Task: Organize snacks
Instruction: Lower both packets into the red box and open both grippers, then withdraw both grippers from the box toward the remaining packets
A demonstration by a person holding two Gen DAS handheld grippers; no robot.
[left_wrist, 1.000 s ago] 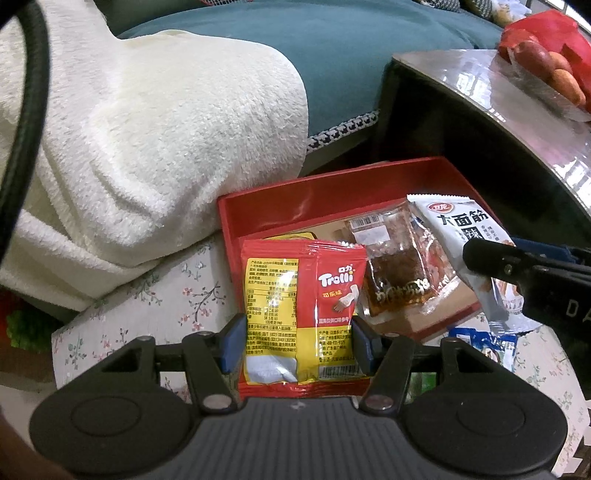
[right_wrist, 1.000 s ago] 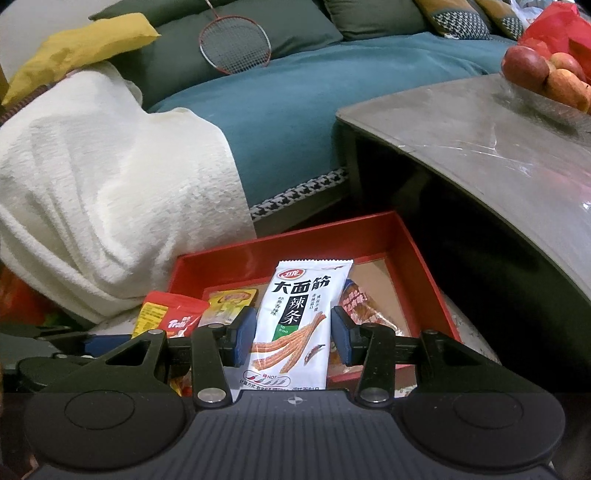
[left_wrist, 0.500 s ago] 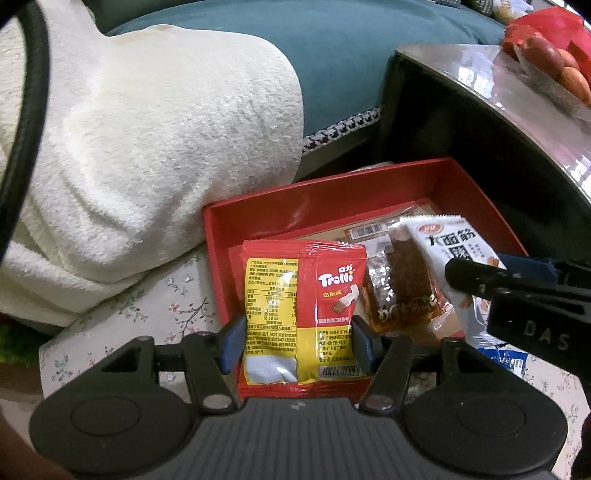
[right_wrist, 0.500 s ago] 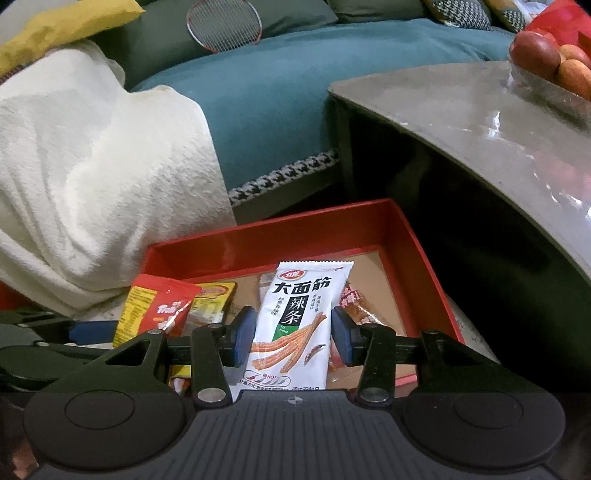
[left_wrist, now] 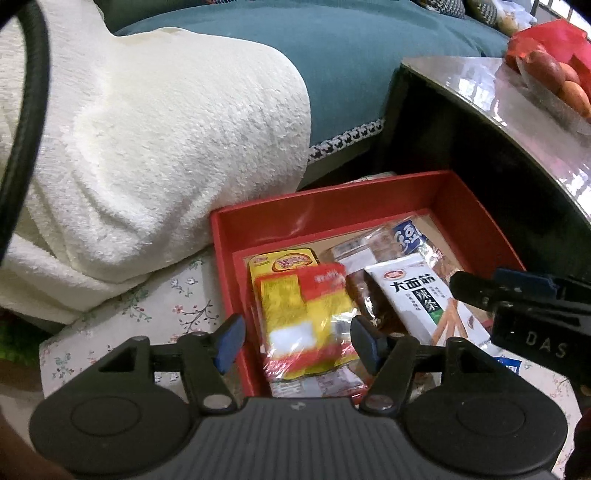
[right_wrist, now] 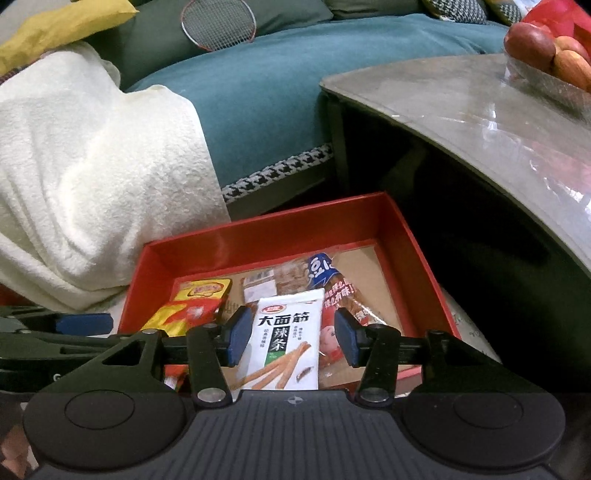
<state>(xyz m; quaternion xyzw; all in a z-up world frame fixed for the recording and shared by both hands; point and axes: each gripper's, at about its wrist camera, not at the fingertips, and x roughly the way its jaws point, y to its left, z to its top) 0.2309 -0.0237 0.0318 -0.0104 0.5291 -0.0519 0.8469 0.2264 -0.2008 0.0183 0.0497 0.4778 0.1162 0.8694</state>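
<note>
Both grippers are hanging over a red tray that is sitting on a floral-patterned cloth, beside a sofa draped with a cream blanket.

The left gripper is opening its jaws. A red and yellow Trolli packet is lying between them, blurred, and gaps are showing on both sides of it, so the blue pads are not pressing on it. The packet is resting inside the tray near its front left corner, partly covering a yellow snack packet behind it.

The right gripper is also opening its jaws. A white spicy-strip packet with black Chinese lettering is lying between them, and its sides are standing clear of both pads. It is lying in the middle of the tray, on top of other snacks: a clear packet holding a dark brown snack to its left, and a blue and clear packet running toward the tray's back right.

In the left wrist view the right gripper is reaching in from the right edge. In the right wrist view the left gripper is showing at the left edge, just above the Trolli packet.

A dark, glossy-topped bench is standing to the right of the tray, carrying a dish of fruit. A badminton racket is lying against the sofa cushions.
</note>
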